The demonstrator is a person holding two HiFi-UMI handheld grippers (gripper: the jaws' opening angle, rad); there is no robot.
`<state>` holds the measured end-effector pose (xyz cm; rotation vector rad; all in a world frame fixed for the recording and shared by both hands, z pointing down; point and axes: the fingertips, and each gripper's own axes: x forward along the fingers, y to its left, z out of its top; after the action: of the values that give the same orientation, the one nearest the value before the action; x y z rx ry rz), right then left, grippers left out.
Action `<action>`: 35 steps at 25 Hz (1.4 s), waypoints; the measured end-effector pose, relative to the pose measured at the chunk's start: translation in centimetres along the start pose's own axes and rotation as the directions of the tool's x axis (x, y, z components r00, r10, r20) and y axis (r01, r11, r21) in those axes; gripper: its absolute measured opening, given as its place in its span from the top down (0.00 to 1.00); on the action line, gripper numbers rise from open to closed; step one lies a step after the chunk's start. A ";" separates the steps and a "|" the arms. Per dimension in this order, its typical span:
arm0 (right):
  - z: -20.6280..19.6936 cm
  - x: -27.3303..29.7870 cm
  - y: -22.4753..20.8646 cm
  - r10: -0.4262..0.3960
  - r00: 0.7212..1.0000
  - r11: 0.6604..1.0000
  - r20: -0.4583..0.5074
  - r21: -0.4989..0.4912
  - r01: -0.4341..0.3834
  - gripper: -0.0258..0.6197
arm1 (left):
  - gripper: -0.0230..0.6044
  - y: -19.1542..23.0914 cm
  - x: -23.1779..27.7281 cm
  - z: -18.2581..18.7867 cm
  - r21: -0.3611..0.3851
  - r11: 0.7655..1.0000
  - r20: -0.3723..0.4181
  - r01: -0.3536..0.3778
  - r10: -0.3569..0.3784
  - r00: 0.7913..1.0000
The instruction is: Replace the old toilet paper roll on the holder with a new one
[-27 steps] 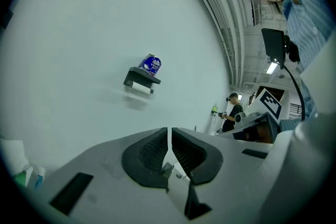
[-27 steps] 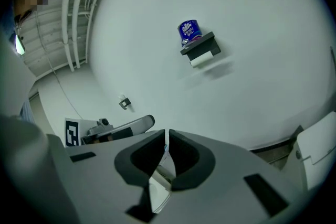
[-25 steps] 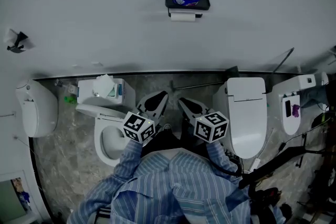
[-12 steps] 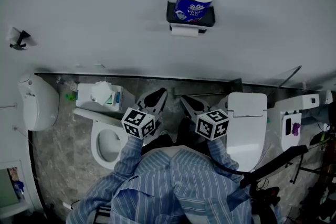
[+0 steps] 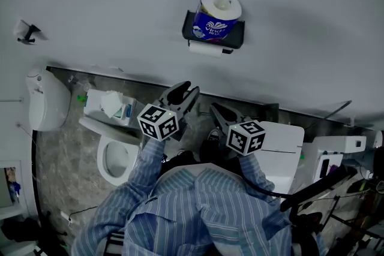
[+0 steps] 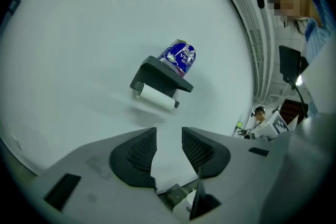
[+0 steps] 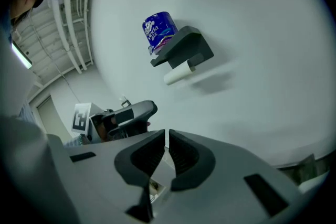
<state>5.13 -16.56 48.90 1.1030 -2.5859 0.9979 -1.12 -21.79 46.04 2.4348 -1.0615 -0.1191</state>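
Left gripper (image 6: 169, 136): jaws opening, empty. Right gripper (image 7: 167, 139): jaws together, empty. Old roll (image 6: 157, 98) ahead, above left jaws, under holder (image 6: 157, 73); new roll (image 6: 178, 56) atop. Widen jaws fully before straddling old roll.

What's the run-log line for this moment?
stage: pre-grasp | left gripper: jaws opening, empty | right gripper: shut, empty | wrapped new roll: on top of holder | old roll: mounted beneath

Left gripper (image 5: 185, 92) jaws opening, empty; it and right gripper (image 5: 217, 110) nearer holder (image 5: 235, 38).
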 end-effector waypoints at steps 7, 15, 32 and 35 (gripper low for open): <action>1.6 0.2 -2.8 0.062 0.997 0.998 -0.033 -0.004 -0.063 0.92 | 0.60 1.6 4.1 2.6 -0.253 0.967 0.128 0.020 0.013 0.992; 2.9 0.7 -5.3 0.098 0.994 0.995 -0.055 -0.003 -0.098 0.92 | 0.59 4.1 7.3 4.9 -0.456 0.887 0.252 0.071 0.053 0.966; 3.7 1.0 -8.5 0.086 0.994 0.996 -0.068 0.037 -0.084 0.92 | 0.68 3.3 10.3 6.3 -0.583 0.753 0.377 0.305 -0.082 0.923; 3.6 0.9 -8.8 0.075 0.995 0.996 -0.068 0.043 -0.072 0.92 | 0.69 3.3 10.4 6.5 -0.579 0.757 0.384 0.304 -0.076 0.920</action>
<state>10.91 -23.83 51.03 0.9697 -2.5786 1.0893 2.18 -33.65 42.99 1.9131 -0.7226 -0.8573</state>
